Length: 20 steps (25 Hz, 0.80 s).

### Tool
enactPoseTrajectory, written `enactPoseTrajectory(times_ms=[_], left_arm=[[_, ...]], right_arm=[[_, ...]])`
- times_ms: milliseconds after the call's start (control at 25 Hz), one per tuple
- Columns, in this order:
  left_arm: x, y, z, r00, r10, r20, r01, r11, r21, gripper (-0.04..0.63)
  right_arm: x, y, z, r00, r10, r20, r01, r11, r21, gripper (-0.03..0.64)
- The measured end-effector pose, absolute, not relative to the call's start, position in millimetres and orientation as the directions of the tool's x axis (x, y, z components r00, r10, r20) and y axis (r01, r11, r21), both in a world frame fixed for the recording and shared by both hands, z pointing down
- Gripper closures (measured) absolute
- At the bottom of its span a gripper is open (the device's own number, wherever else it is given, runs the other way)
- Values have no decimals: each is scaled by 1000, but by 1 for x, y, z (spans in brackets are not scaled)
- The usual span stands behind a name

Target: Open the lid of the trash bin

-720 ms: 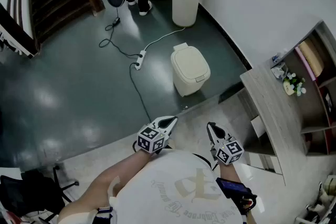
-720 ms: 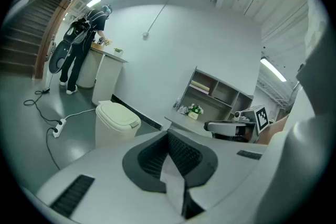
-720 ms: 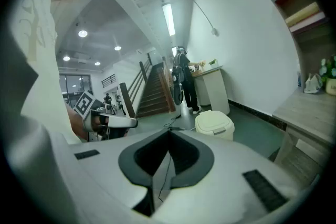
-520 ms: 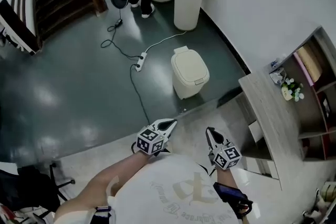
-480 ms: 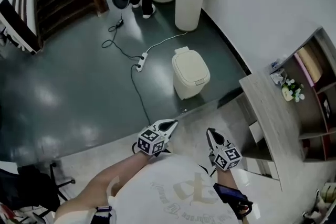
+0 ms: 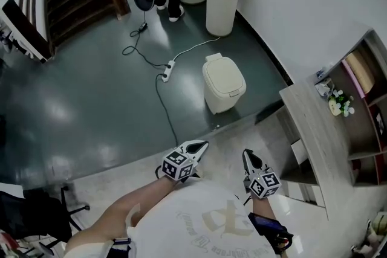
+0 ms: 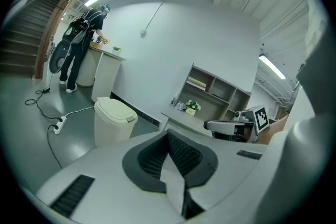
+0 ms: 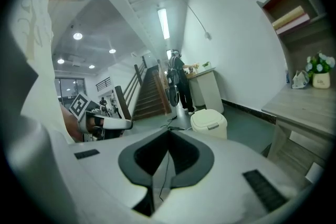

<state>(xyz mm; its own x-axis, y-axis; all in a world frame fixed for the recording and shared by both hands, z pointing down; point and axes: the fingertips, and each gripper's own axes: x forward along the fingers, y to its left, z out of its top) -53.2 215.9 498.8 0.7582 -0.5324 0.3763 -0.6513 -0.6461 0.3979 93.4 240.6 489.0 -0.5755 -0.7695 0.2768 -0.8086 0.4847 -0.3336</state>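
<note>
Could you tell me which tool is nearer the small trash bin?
Left, slightly. The left tool is short of the small trash bin, just leftward; the right tool farther back, rightward.

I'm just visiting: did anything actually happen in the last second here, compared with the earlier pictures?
Hardly anything. The whole head view slid a little, so the person's head seems to have shifted slightly. The left gripper and right gripper stay held near the person's body, both shut and empty. The trash bin stands where it was, its lid still closed.
</note>
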Motion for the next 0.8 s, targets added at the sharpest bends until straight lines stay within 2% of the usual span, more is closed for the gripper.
enactPoseTrajectory(times_ms=[520,800], left_arm=[[-72,203,497,761,-537,364,-648,-648,400,581],[-82,186,494,776,-525,349,-630,-665,401,581]], right_arm=[[75,225,489,-571,-762,306,-816,486,-311,612],[68,210,486,-523,-789,322,-848,444,-290,612]])
